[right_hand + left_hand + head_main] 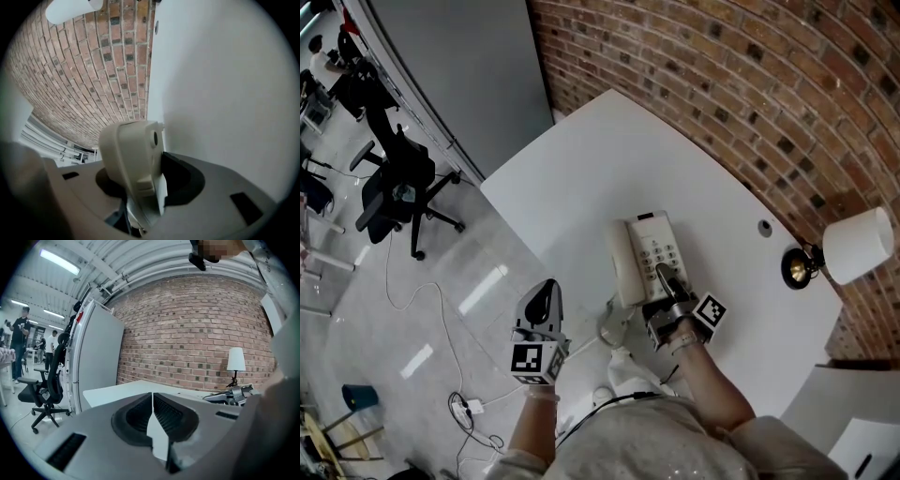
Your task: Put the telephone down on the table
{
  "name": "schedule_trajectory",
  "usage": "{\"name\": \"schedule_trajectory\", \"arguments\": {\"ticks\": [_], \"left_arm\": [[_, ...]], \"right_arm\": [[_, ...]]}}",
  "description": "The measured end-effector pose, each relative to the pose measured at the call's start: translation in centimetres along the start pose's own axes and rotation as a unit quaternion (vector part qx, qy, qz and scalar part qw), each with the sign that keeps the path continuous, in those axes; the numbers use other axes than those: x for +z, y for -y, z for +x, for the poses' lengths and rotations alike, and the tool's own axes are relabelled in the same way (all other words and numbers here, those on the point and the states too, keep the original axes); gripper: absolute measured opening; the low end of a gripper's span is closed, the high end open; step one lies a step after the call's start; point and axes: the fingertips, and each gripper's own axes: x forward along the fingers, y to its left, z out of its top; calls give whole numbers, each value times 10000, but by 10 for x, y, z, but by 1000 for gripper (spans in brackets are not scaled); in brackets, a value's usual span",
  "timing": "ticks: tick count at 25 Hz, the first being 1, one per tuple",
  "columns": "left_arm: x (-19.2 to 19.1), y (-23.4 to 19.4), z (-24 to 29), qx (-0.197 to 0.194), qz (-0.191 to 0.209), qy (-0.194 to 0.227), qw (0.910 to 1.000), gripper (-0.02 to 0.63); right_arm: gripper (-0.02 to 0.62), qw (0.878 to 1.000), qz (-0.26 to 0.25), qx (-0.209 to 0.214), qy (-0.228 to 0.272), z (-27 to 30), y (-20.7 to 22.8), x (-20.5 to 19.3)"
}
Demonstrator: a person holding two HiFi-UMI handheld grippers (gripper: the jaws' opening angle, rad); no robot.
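A beige desk telephone [645, 255] with a keypad and its handset along its left side lies over the white table [581, 178], near the front edge. My right gripper [667, 286] is shut on the phone's near end. The right gripper view has the phone's beige body [131, 159] wedged between the dark pads of the right gripper [140, 187]. Whether the phone rests on the tabletop I cannot tell. My left gripper [546, 300] hangs off the table's left edge, over the floor. In its own view the left gripper [152, 401] is shut with nothing in it.
A brick wall [750, 84] runs along the table's far side. A lamp with a white shade [853, 246] stands at the table's right end. A black office chair [398, 187] and cables [464, 403] are on the floor to the left. A grey partition [96, 357] stands left of the table.
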Motion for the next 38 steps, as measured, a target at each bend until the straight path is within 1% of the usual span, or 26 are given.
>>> {"name": "schedule_trajectory", "arguments": {"ticks": [5,9,13,15,19,21,22,26,30,33,36,38], "left_arm": [[-2,-1,1,6,-30,-33,10000,14],[-3,-1,2,4,-49,-34,10000,14],[-5,-4,1,43,-210,-12,9998,14],[-5,-3,1,37,-223,-16,9997,14],[-4,-3,0,31,-252,-1,9997,14],[-4,-3,-1,38,-268,12,9996,14],[-4,-3,-1,43,-272,15,9996,14],[-1,-4,-2,45,-290,45,9996,14],[-1,-5,-4,58,-331,55,9994,14],[0,-6,-6,69,-307,71,9995,14],[-1,-7,-7,75,-336,60,9994,14],[-2,-6,-6,70,-360,55,9993,14]], "right_arm": [[173,10000,1,-45,-24,3,0,0],[172,9998,-125,-171,-16,3,3,3],[172,9978,-512,-415,-6,4,4,7],[170,9960,-693,-568,-4,5,6,9],[183,9923,-1049,-657,26,6,6,13],[193,9891,-1261,-762,69,8,6,14],[210,9873,-1356,-822,94,8,6,14],[238,9809,-1643,-1023,209,7,6,17],[296,9726,-1909,-1282,329,5,8,21],[313,9712,-1937,-1344,351,4,10,24],[313,9732,-1795,-1406,287,3,13,26],[324,9734,-1717,-1505,211,1,16,27]]}}
